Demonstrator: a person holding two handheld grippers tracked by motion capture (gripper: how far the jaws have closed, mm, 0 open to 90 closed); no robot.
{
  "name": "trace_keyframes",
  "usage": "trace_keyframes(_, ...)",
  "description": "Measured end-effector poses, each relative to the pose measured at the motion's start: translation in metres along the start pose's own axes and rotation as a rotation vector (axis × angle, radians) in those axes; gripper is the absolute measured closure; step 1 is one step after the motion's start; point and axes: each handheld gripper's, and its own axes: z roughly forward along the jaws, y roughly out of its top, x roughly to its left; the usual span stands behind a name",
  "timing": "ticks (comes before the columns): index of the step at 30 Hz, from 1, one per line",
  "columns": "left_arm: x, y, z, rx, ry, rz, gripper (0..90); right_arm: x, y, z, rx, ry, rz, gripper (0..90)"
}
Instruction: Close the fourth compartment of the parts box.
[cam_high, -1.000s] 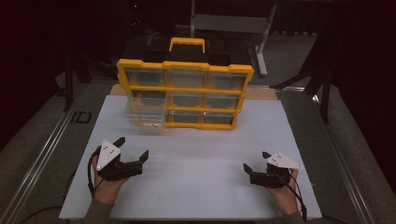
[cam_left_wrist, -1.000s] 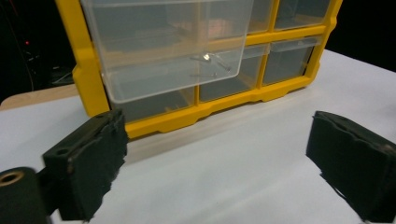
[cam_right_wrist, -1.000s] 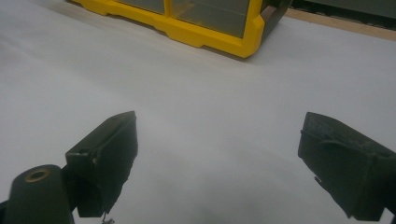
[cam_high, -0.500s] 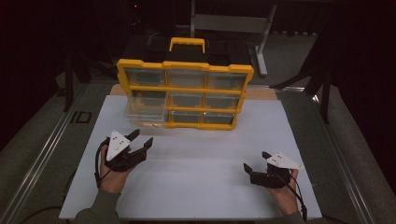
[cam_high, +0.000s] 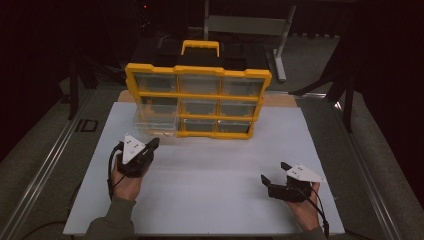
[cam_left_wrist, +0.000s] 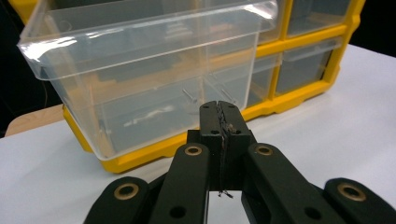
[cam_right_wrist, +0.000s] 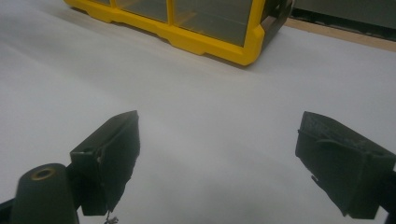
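From the high view we see the left tongs (cam_high: 152, 145) with jaws brought together on nothing, just short of the clear drawer (cam_high: 156, 121) that sticks out of the lower left of the yellow organizer (cam_high: 198, 94); those jaws have just been closing with nothing between them. The right tongs (cam_high: 274, 176) rest well apart from the organizer on the white surface (cam_high: 215, 165), jaws apart and empty. In the left gripper view the left tongs (cam_left_wrist: 219, 114) stand pressed shut right before the drawer (cam_left_wrist: 140, 70), a transparent, glossy plastic bin with a flared rim, pulled out ahead of the yellow frame (cam_left_wrist: 299, 88); a few small screws lie inside. In the right gripper view the right tongs (cam_right_wrist: 217, 154) gape wide over bare surface (cam_right_wrist: 210, 107), the organizer's corner (cam_right_wrist: 205, 44) far ahead.
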Motion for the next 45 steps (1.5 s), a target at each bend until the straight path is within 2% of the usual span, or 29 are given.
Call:
trace_keyframes(8,0.005,0.003,0.003,0.008,0.049,-0.017,90.0,-0.001,0.0,-0.001,-0.006,-0.004,0.003,14.1)
trace_keyframes(27,0.011,0.014,0.01,0.007,0.077,-0.023,90.0,-0.001,0.0,-0.002,-0.016,-0.004,0.005,14.3)
trace_keyframes(45,0.011,0.022,0.007,-0.013,0.099,-0.033,90.0,-0.001,0.0,-0.001,-0.011,0.002,0.007,14.3)
